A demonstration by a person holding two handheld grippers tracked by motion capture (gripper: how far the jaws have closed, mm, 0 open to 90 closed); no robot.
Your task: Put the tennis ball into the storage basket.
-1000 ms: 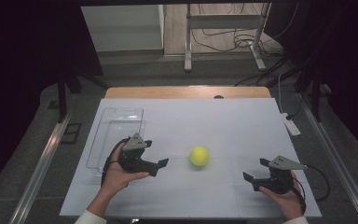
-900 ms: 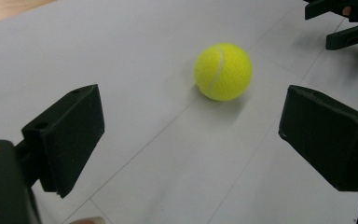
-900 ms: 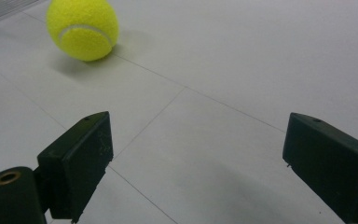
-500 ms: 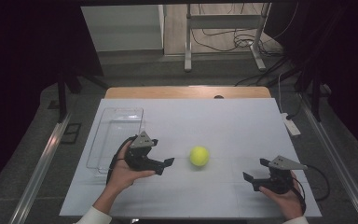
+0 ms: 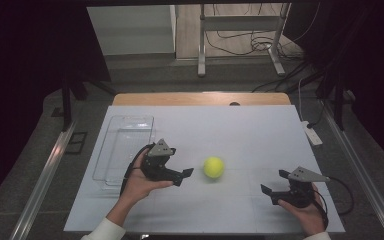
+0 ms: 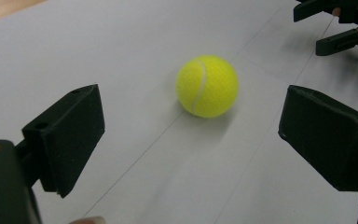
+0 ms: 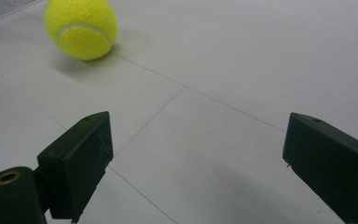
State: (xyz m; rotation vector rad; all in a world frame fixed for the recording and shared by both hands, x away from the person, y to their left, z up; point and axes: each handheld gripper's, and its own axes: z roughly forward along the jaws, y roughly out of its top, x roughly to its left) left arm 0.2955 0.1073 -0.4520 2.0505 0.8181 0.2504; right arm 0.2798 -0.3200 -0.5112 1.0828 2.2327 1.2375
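A yellow tennis ball (image 5: 213,167) rests on the white table (image 5: 245,125), near its middle. My left gripper (image 5: 182,176) is held just left of the ball and points at it, open, with a short gap between tips and ball. In the left gripper view the ball (image 6: 207,86) lies ahead of the wide-apart jaws of my left gripper (image 6: 191,135), with nothing between them. My right gripper (image 5: 273,181) sits at the front right, open and empty. The right gripper view has the ball (image 7: 81,28) far off at the upper left, beyond that gripper (image 7: 198,158).
A clear plastic tray (image 5: 125,145) lies at the table's left, just behind the left hand. A white power strip (image 5: 312,135) sits off the right edge. The other gripper (image 6: 340,23) appears at the top right of the left gripper view.
My left gripper has slid to the right, closer to the ball. The ball and the right gripper have stayed put.
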